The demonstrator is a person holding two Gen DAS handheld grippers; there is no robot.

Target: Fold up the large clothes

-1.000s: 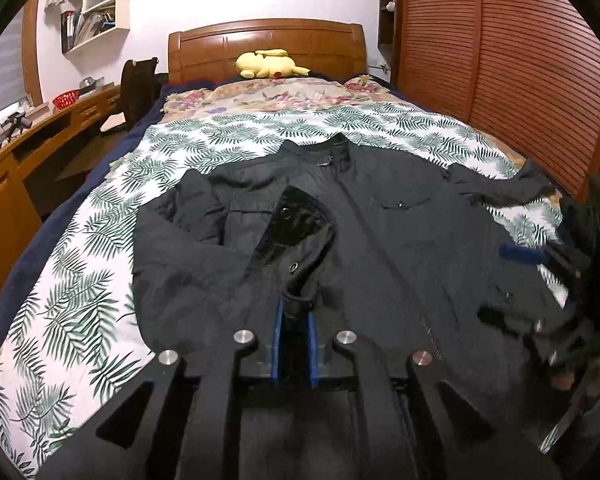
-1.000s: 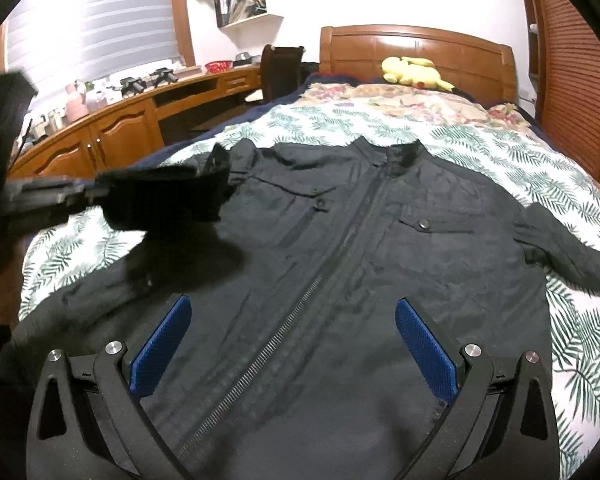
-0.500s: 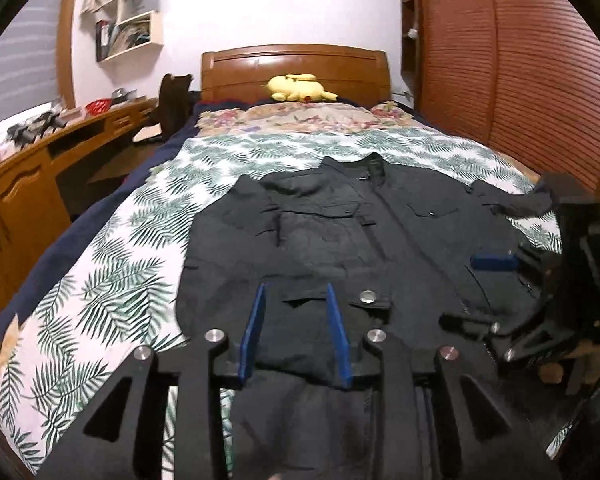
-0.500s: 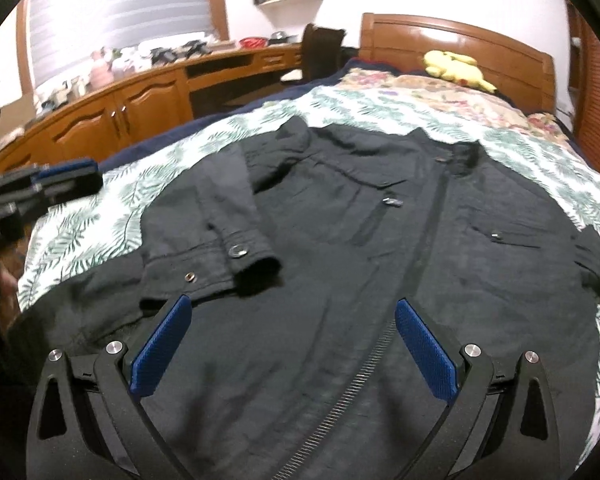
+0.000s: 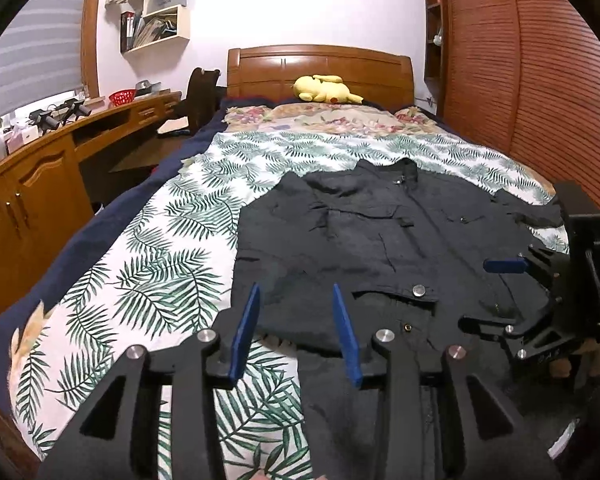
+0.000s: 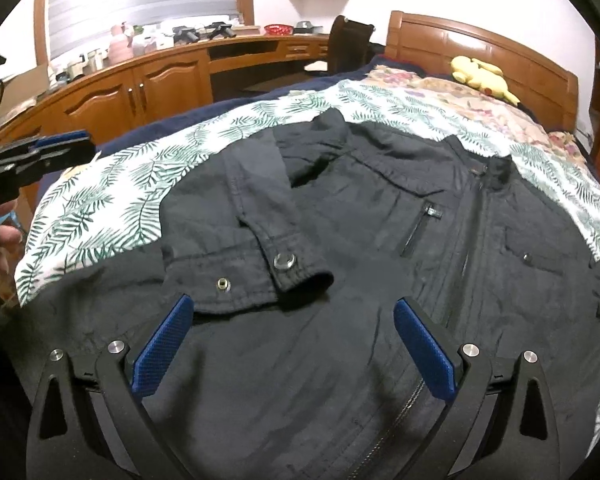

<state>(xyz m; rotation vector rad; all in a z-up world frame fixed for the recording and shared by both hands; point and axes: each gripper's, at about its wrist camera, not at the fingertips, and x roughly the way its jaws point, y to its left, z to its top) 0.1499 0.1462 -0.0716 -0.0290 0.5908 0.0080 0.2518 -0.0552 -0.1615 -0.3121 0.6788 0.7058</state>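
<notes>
A black zip-front jacket (image 5: 380,232) lies front up on the bed. One sleeve is folded across its chest, and the snap-button cuff (image 6: 284,268) rests on the front panel. My left gripper (image 5: 295,292) hovers over the jacket's near left edge. Its jaws are opening and no cloth is between the blue pads. The right gripper (image 6: 292,304) stands wide open just above the jacket, close behind the cuff and apart from it. Each gripper shows in the other's view: the right gripper (image 5: 496,294) at the right edge, the left gripper (image 6: 56,152) at the left edge.
The bed carries a leaf-print cover (image 5: 148,280) and a yellow plush toy (image 5: 324,90) by the wooden headboard. A long wooden desk with cupboards (image 6: 140,88) and a chair (image 5: 202,96) run along the left. Slatted wardrobe doors (image 5: 540,80) close off the right. A person's hand (image 6: 0,236) holds the left gripper.
My left gripper let go of the sleeve cuff, opened and drew back to the left. The cuff now lies on the jacket front. The right gripper swung left and stayed open.
</notes>
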